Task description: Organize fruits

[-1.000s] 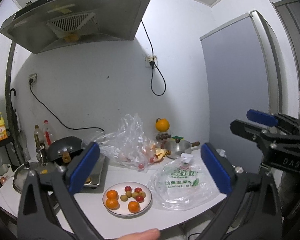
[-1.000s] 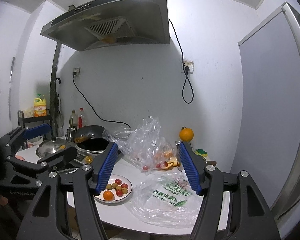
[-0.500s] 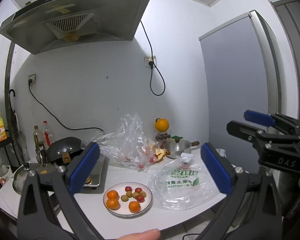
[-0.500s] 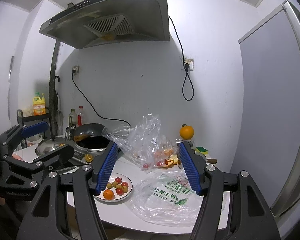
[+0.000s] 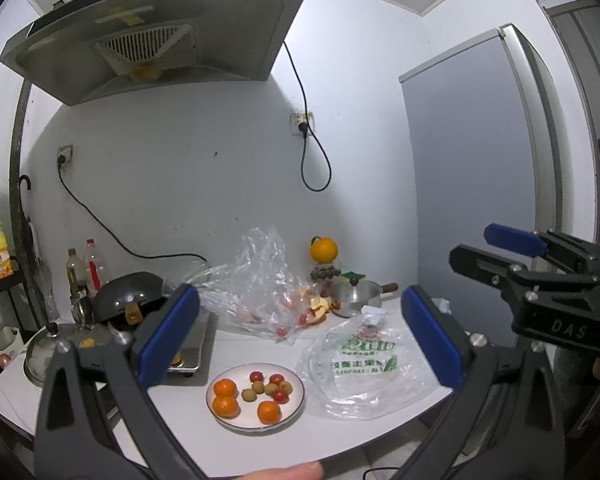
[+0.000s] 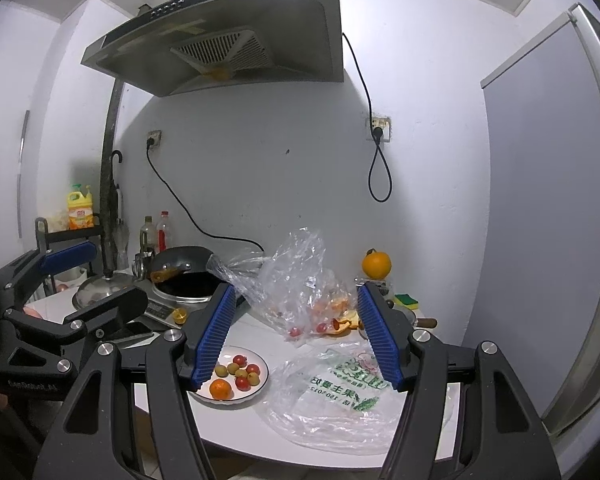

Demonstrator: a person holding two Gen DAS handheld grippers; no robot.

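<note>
little has shifted, both jaws wide open and empty, plate [image 5: 296, 404] between wok [image 5: 128, 292] and printed bag [image 5: 364, 372]

In the right wrist view, the right claw's [image 6: 296, 334] left finger [image 6: 212, 336] covers the left part of the plate [image 6: 260, 376], so any fruit lying there cannot be counted, and the small greenish fruits [image 6: 232, 368] on it are too small to identify. The contents of the crumpled clear bag [image 5: 260, 292] show only as red and orange blurs through the plastic. A fingertip [image 5: 284, 472] is cut off by the bottom edge of the left wrist view, and the tabletop [image 5: 236, 344] runs behind both fingers of the left claw [image 5: 300, 336].
</note>
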